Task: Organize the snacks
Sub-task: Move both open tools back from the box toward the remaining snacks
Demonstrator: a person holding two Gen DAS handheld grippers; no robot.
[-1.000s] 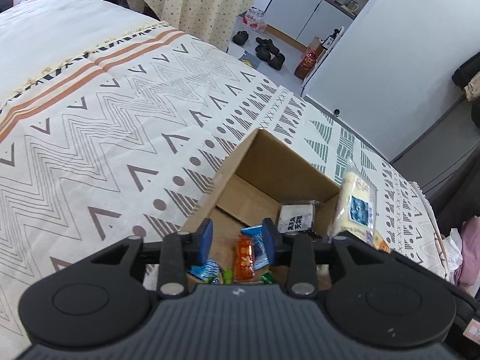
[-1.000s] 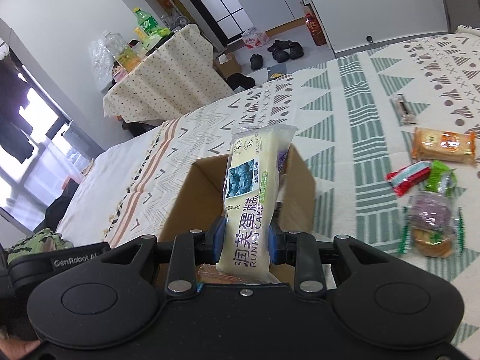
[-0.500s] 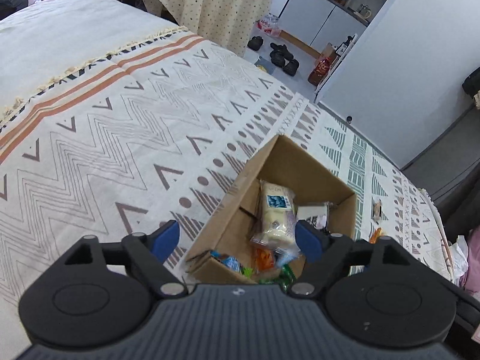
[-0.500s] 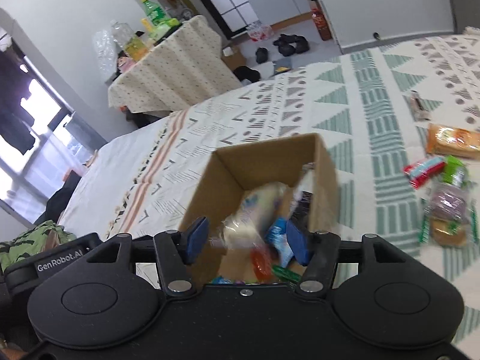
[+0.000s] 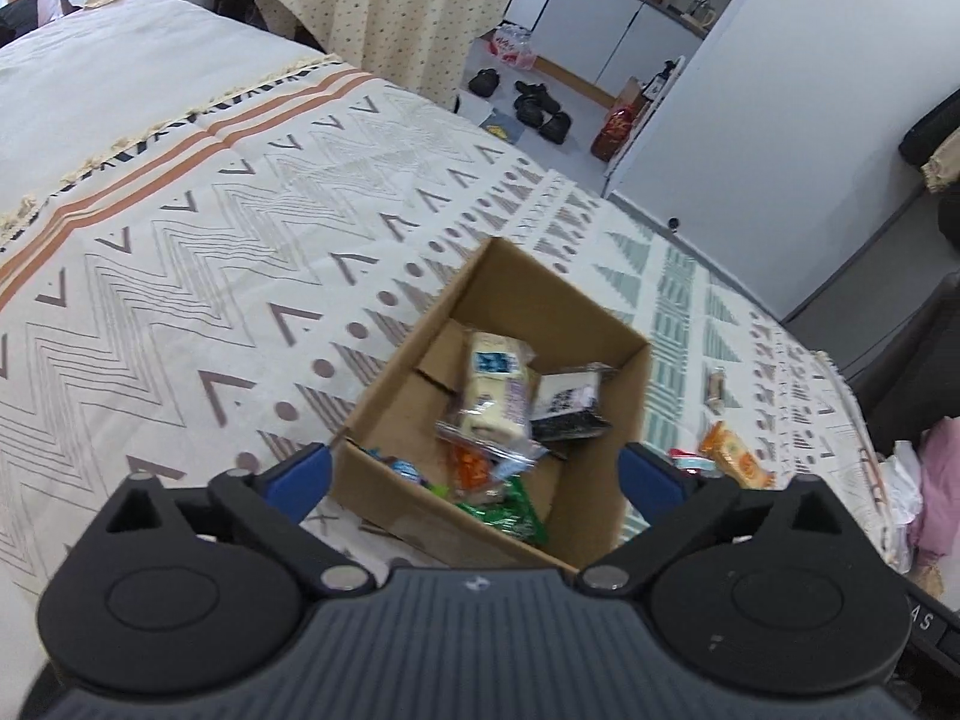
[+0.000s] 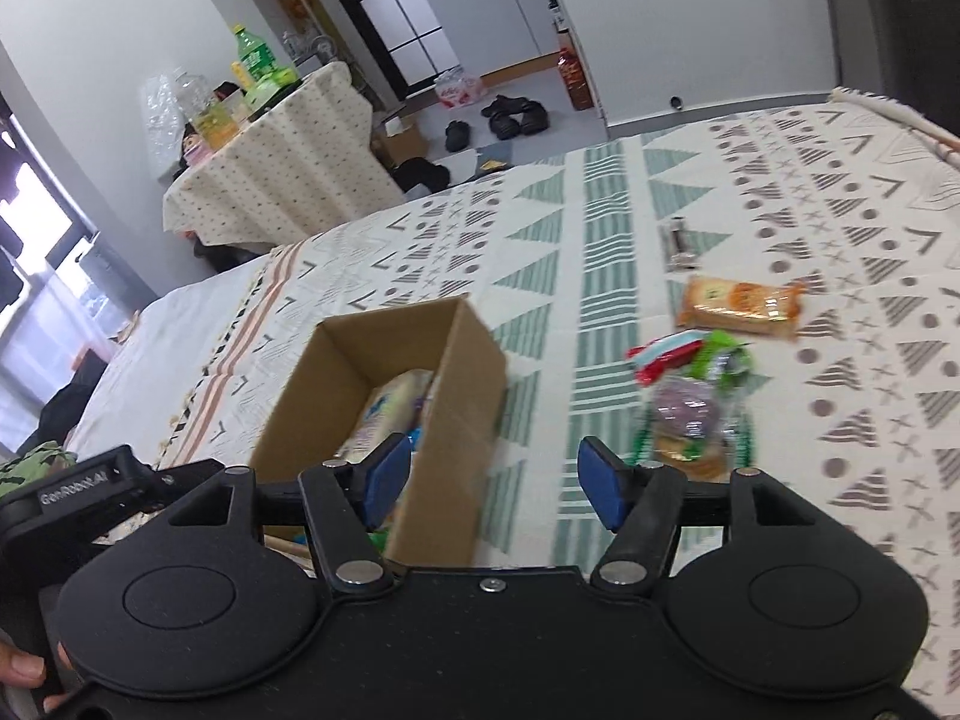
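Note:
An open cardboard box (image 5: pixel 624 420) stands on the patterned bedspread; it also shows in the right wrist view (image 6: pixel 462 384). In it lie the pale cake packet (image 5: pixel 495 390), a black-and-white packet (image 5: pixel 567 402) and several small wrappers. My left gripper (image 5: pixel 474 474) is open and empty, held above the box's near side. My right gripper (image 6: pixel 492 483) is open and empty, over the box's right wall. Loose snacks lie on the bed right of the box: an orange cracker pack (image 6: pixel 741 306), a red wrapper (image 6: pixel 666 357), a green-edged packet (image 6: pixel 690 420) and a small dark bar (image 6: pixel 678 246).
The bed (image 5: pixel 180 252) spreads left and behind the box. Beyond its far edge are a cloth-covered table with bottles (image 6: pixel 270 144), shoes on the floor (image 6: pixel 504 117) and white cabinets (image 5: pixel 618 36). A pink bundle (image 5: pixel 936 480) lies at the right bed edge.
My right gripper opened and dropped the cake packet into the box, then swung right toward the loose snacks. My left gripper opened wide and drew back and up from the box.

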